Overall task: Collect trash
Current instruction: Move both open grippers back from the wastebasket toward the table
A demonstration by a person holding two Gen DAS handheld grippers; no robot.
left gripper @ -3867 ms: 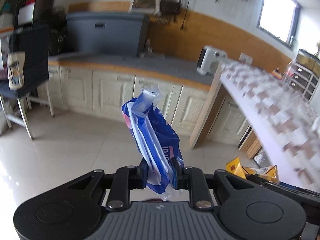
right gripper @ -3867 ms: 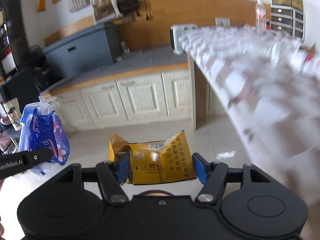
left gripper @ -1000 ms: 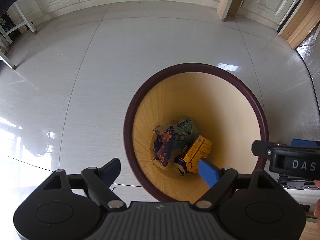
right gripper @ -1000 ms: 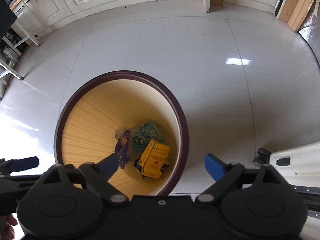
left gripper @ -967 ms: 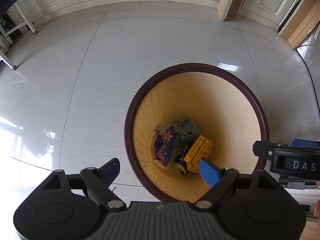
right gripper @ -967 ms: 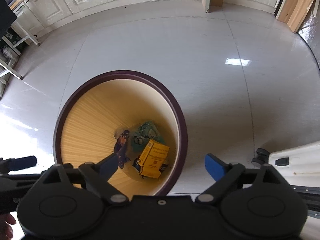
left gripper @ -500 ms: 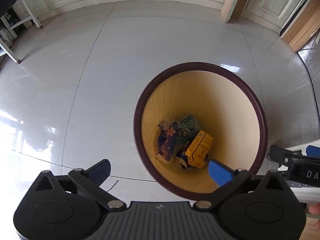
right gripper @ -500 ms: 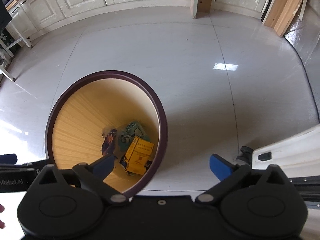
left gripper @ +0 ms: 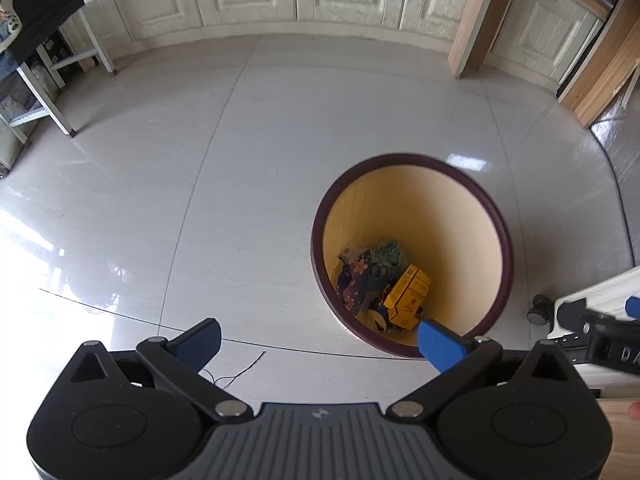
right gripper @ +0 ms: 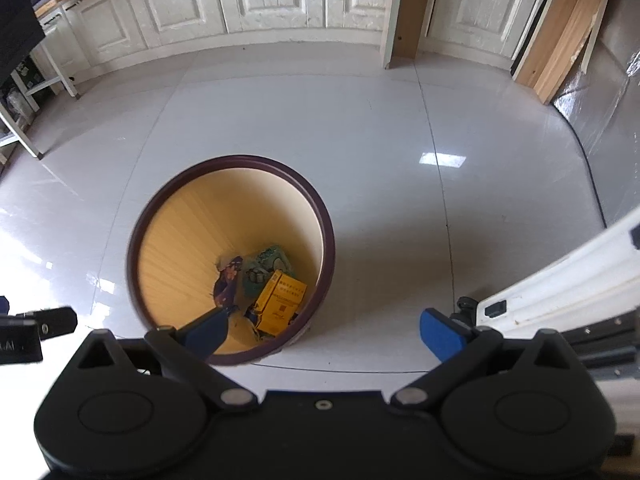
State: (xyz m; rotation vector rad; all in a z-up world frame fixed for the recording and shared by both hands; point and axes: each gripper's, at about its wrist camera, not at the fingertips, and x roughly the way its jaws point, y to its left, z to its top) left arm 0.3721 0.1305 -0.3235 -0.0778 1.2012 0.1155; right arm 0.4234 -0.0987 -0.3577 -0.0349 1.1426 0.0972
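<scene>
Both the left gripper (left gripper: 318,342) and right gripper (right gripper: 324,332) hang spread wide and empty above a round, dark-rimmed waste bin (left gripper: 505,240) on the floor (left gripper: 240,160). Inside lie a yellow box (left gripper: 408,296), a floral wrapper (left gripper: 354,280) and a green packet (right gripper: 266,266).

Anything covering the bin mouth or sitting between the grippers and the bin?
Nothing visible. The bin has no lid and its mouth is unobstructed; wrappers and a yellow box lie at the bottom. Left gripper and right gripper are open and empty above it.
</scene>
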